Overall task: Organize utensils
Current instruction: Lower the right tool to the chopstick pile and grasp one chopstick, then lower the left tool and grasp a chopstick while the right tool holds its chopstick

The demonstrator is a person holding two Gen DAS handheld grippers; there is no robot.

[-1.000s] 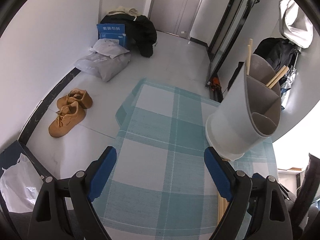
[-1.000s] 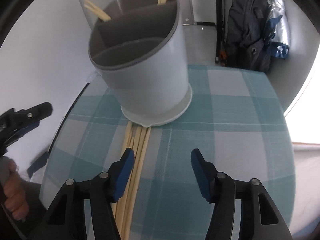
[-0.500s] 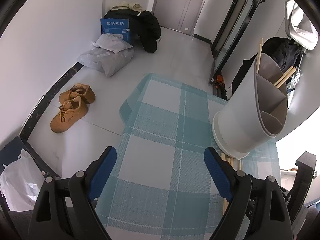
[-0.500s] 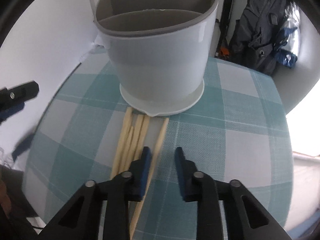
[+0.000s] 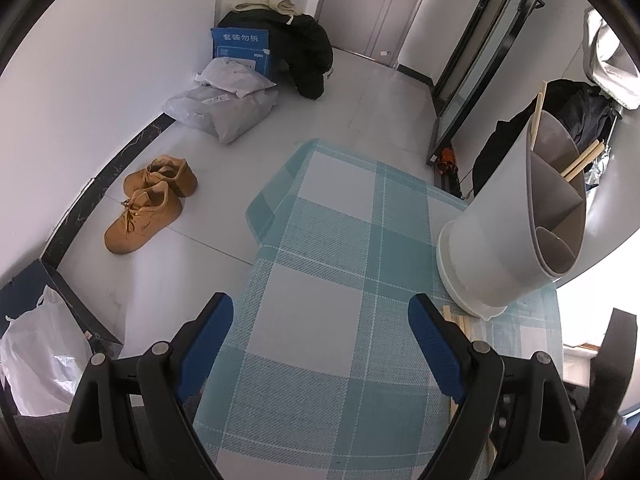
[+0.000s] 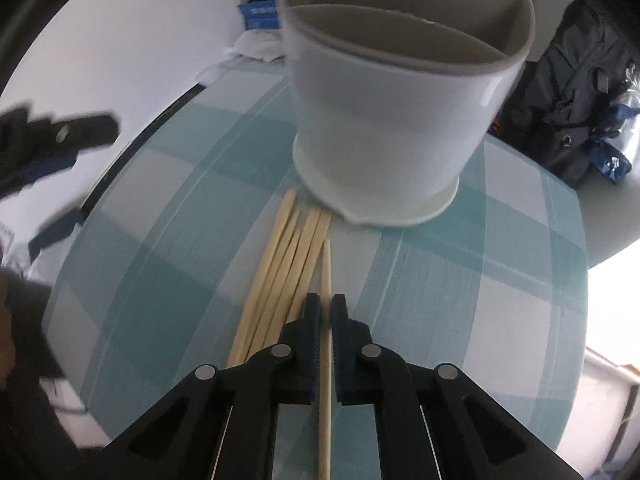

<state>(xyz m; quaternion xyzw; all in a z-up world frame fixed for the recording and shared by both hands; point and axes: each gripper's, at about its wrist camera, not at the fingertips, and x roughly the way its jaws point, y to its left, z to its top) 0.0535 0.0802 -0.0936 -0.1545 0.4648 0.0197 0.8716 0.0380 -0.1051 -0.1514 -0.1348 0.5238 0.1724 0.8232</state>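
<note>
A white utensil holder (image 6: pixel 400 92) stands on the checked tablecloth (image 6: pixel 460 280), loose chopsticks (image 6: pixel 280 264) beside its base. The right gripper (image 6: pixel 325 312) pinches one chopstick (image 6: pixel 327 272); the left gripper (image 5: pixel 320 320) hovers spread wide.

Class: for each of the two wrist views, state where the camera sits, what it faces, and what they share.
Left wrist: on the left hand-held gripper, open over the checked cloth, facing floor and shoes.
Right wrist: on the right hand-held gripper, shut on one chopstick, facing the utensil holder.
Shared: holder, cloth, loose chopsticks.
</note>
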